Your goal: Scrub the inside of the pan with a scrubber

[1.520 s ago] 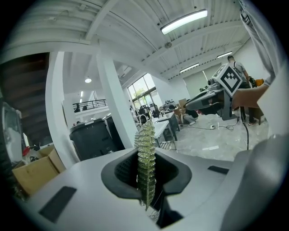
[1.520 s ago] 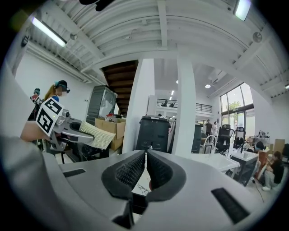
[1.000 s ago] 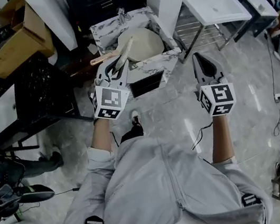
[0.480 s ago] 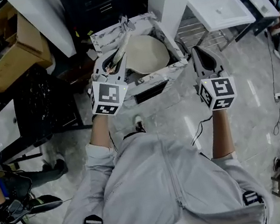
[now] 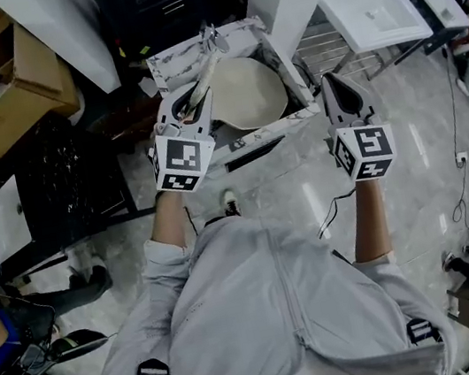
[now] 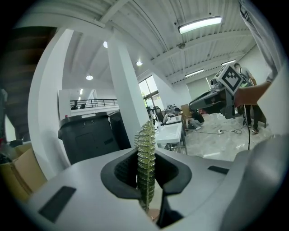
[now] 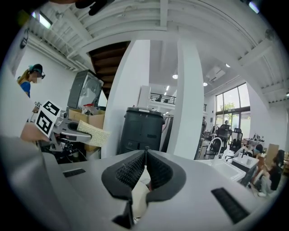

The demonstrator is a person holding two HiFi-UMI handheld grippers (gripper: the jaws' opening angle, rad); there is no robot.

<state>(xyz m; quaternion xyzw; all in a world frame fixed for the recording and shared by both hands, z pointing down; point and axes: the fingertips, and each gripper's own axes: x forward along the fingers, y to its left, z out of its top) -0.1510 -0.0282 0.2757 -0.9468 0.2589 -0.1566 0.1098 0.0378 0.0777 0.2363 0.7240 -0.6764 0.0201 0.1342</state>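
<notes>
scrubber [image 6: 146, 158] sits pinched edge-on between my left jaws, a greenish ribbed pad standing up past the tips, so that its free end meets the pan's surface rather than my left gripper [image 5: 191, 102] itself. the pan [image 5: 252, 94] lies just ahead of those jaws and a little to their right, pale and seemingly leaning inside the marbled sink [image 5: 180, 57]. its open side is turned toward me, which i judge makes the inside easy to reach. i cannot tell whether the pad touches the pan yet; from above, the tips sit over its near rim. my right gripper [image 5: 340, 96] hangs off to the right of the sink, apart from the pan, jaws pressed together tip to tip with nothing gripped. i take that gripper to be idle for now. steadying the pan may be its use, since a leaning pan could slide under scrubbing.
</notes>
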